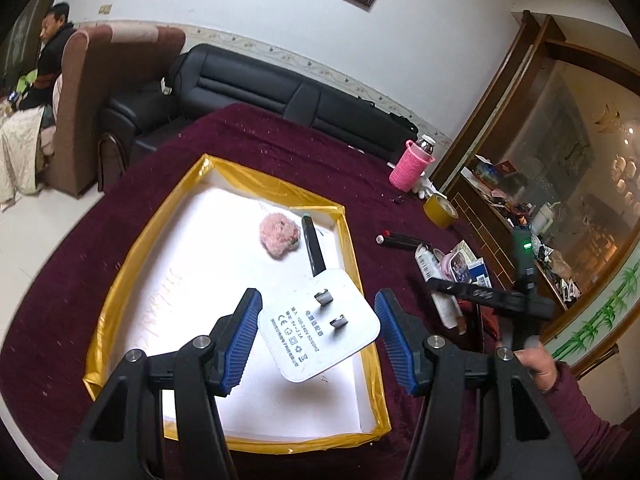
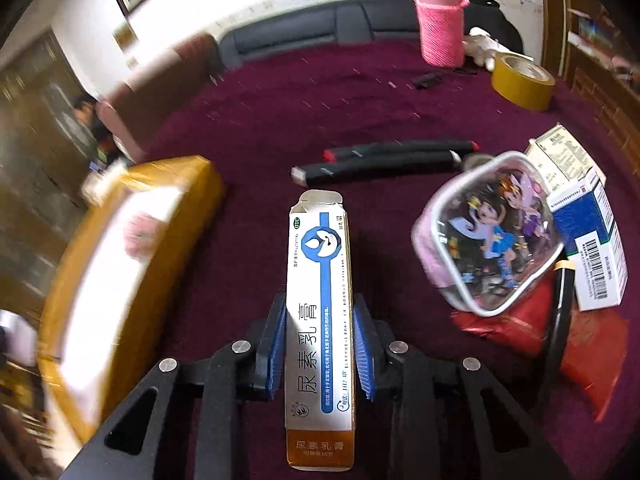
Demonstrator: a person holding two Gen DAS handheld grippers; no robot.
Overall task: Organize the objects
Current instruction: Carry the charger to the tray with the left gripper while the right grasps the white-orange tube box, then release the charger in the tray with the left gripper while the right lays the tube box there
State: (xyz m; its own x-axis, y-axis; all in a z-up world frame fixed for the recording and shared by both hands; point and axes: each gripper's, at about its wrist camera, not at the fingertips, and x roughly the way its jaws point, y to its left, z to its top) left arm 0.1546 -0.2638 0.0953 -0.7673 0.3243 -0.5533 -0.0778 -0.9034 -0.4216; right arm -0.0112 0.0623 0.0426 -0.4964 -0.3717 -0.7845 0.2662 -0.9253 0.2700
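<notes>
My left gripper (image 1: 318, 322) is open above a white tray with a yellow taped rim (image 1: 344, 216). A white power adapter (image 1: 318, 326) sits between its spread blue pads, prongs up; the pads do not press it. A pink fluffy ball (image 1: 279, 236) and a black stick (image 1: 313, 250) lie in the tray. My right gripper (image 2: 319, 340) is shut on a long white and orange ointment box (image 2: 319, 320), held over the maroon table (image 2: 260, 120). The tray shows blurred at left in the right wrist view (image 2: 132, 248).
To the right lie two black markers (image 2: 384, 160), a cartoon pouch (image 2: 492, 236), medicine boxes (image 2: 592, 248) and a red packet (image 2: 588, 344). A pink-sleeved bottle (image 2: 440, 28) and a yellow tape roll (image 2: 522, 80) stand at the far edge. Sofas stand beyond the table.
</notes>
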